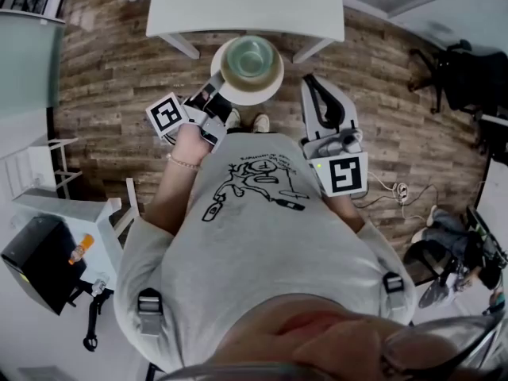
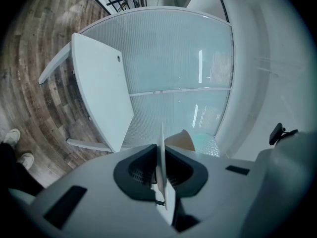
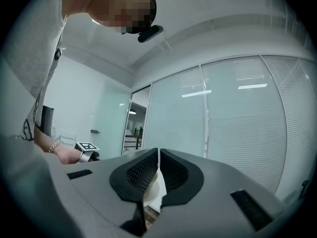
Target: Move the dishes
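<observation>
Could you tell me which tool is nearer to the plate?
Left. The left tool grips the plate by its rim; the right tool, shut, sits apart, off the plate's opposite edge.

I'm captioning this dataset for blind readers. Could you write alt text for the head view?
Seen from above, a standing person's left gripper clamps the rim of a white plate carrying a green bowl, near a white table. The right gripper is shut beside the plate.
</observation>
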Demonstrator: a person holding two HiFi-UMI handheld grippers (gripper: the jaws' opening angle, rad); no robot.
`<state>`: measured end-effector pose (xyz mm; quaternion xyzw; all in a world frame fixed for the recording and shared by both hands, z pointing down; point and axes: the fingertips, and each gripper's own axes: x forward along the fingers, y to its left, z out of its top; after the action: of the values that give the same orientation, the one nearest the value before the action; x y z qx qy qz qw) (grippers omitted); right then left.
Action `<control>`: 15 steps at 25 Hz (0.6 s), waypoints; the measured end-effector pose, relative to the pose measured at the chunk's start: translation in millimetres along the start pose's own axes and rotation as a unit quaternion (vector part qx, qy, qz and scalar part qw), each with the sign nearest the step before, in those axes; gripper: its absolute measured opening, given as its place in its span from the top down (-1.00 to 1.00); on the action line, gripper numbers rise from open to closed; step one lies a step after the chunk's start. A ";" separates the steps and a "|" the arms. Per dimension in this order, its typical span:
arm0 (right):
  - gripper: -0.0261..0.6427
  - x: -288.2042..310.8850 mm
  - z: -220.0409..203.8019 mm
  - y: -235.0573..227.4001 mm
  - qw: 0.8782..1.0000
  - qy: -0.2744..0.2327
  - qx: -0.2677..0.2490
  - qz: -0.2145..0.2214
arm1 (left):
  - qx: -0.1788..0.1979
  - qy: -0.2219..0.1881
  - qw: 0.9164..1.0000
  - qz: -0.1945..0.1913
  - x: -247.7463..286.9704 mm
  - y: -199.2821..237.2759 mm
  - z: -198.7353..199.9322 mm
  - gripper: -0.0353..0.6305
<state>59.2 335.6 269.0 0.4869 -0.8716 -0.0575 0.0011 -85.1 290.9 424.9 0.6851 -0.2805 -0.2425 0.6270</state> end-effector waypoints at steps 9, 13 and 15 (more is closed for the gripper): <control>0.81 -0.9 -16.7 -28.9 1.000 0.009 0.014 0.011 | -0.001 -0.012 1.000 0.012 29.7 10.9 -4.4 0.82; 0.81 -5.5 -19.3 -38.9 1.000 0.010 0.015 0.013 | -0.001 -0.015 1.000 0.013 40.7 11.2 -8.3 0.82; 0.81 -6.4 -19.6 -43.1 1.000 0.010 0.014 0.014 | -0.003 -0.019 1.000 0.010 44.3 9.3 -9.2 0.82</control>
<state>100.3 316.7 284.5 0.4754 -0.8788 -0.0404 0.0038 -47.4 266.6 435.9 0.6757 -0.2985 -0.2500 0.6260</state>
